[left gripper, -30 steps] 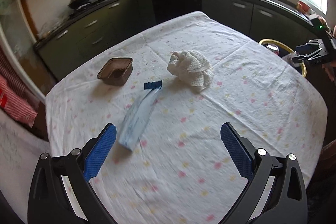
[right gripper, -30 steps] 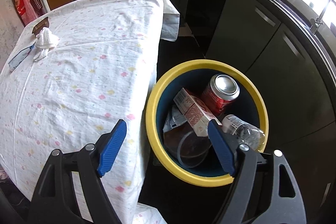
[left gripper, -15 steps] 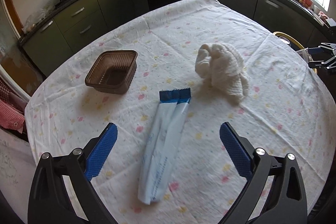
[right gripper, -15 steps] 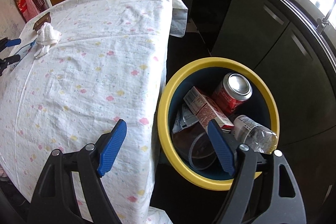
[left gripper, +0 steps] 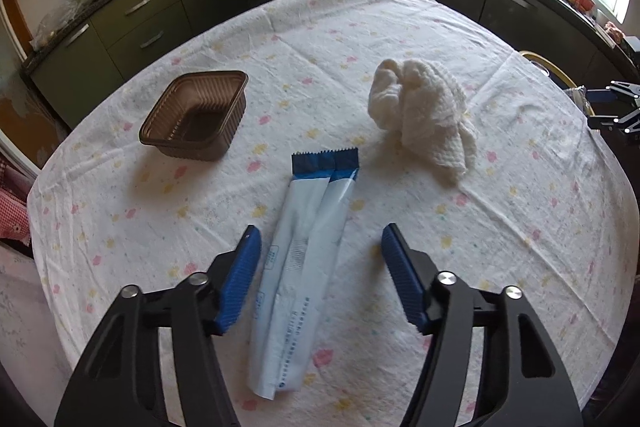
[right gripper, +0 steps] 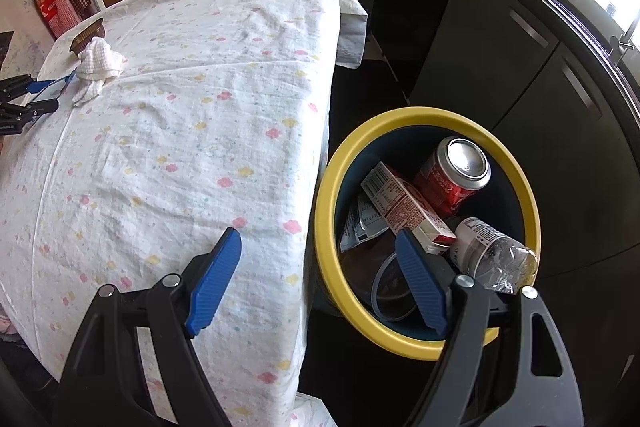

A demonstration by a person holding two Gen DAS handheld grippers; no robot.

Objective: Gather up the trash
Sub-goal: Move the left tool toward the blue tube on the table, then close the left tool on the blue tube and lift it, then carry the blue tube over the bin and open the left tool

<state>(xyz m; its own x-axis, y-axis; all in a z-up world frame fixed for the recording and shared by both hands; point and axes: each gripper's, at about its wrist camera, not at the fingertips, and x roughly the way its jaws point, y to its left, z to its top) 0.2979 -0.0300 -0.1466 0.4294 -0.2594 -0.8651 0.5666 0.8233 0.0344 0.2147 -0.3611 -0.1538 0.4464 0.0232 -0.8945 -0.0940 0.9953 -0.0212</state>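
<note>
A long white and blue wrapper (left gripper: 308, 255) lies flat on the flowered tablecloth (left gripper: 500, 227). My left gripper (left gripper: 320, 247) straddles it, jaws closing, the blue pads still apart from the wrapper on both sides. A brown plastic tray (left gripper: 196, 117) sits to the back left and a crumpled white cloth (left gripper: 424, 111) to the back right. My right gripper (right gripper: 320, 255) hangs open and empty over the gap between the table edge and the yellow-rimmed bin (right gripper: 520, 187), which holds a red can (right gripper: 452, 175), a carton (right gripper: 408, 211) and a plastic bottle (right gripper: 492, 251).
Dark kitchen cabinets (left gripper: 160, 23) and a counter with a wok and a sink ring the table. The bin stands on the floor just off the table's right edge. In the right wrist view the left gripper (right gripper: 36, 97) shows at the far left beside the cloth (right gripper: 98, 61).
My left gripper moved forward and down over the wrapper, and its jaws have narrowed around it. The right gripper stayed over the bin edge.
</note>
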